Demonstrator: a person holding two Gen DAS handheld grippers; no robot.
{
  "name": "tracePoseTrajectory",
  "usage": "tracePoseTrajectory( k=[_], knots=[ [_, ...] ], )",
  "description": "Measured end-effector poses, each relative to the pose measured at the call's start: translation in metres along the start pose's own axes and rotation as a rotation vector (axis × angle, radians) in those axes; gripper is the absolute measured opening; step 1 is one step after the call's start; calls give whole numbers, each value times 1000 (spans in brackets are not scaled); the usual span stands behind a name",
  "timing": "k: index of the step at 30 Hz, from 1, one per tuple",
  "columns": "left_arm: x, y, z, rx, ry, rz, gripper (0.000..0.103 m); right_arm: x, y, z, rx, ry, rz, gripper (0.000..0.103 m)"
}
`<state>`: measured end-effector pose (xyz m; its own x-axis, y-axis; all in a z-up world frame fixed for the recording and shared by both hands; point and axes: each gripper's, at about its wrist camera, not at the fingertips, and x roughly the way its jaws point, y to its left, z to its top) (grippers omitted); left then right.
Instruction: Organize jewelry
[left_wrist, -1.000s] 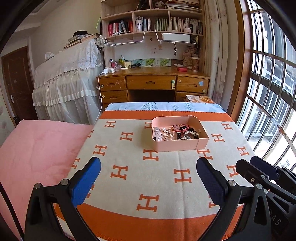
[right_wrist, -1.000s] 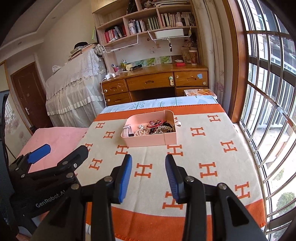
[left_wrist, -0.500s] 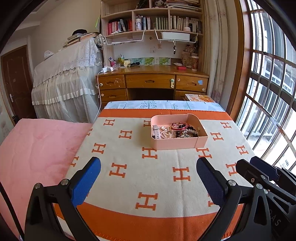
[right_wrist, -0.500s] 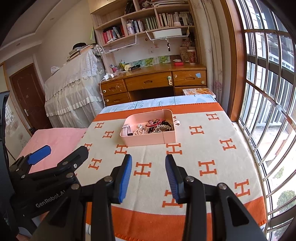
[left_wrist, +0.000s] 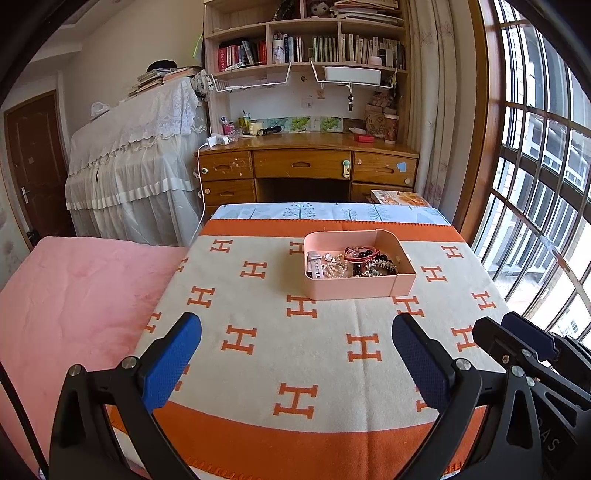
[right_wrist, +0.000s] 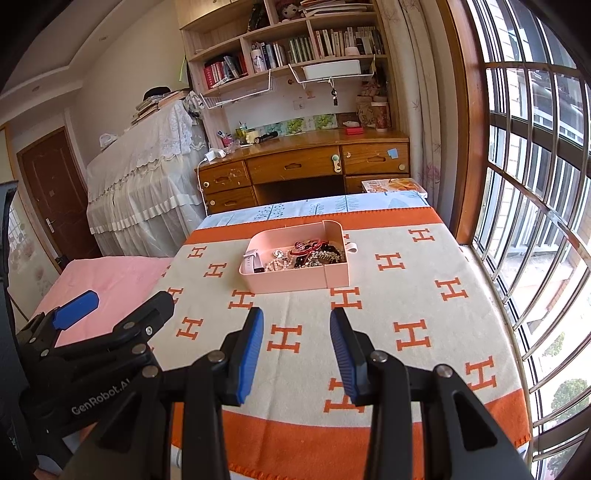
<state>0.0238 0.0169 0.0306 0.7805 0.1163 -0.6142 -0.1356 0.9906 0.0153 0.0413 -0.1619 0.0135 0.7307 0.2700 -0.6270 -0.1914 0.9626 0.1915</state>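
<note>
1. Pink tray (left_wrist: 354, 288): stands on the orange-and-cream blanket (left_wrist: 258, 354) that covers the table, toward the far end, with its long axis running left to right across both views.
2. Jewelry (left_wrist: 354, 260): lies heaped inside the tray, a white watch (left_wrist: 314, 264) at the left end, pearl strands next to it, dark beads and a red piece toward the right. No piece shows on the blanket outside the tray.
3. Left claw (left_wrist: 295, 363): fingers spread wide, nothing between them, held low over the near part of the blanket. The tray lies straight ahead and slightly right of its centre line, well apart.
4. Right claw (right_wrist: 296, 350): fingers parted by a narrower gap, also holding nothing. The tray lies ahead, almost on its centre line, its right end a little to the right.
5. Governing relation: both claws face the tray's long near wall from the near side. The right claw appears somewhat nearer and better aligned.
6. Stage, as a judgement: jewelry gathered in the tray fits either a heap awaiting sorting or pieces already collected; the views do not settle which.
</note>
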Motion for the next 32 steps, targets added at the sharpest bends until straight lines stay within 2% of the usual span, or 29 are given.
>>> tracePoseTrajectory(
  k=[32],
  knots=[
    [-19,-3,-4,5,-8,-20,102,-25,5,0,5,-19,-69,38]
  ],
)
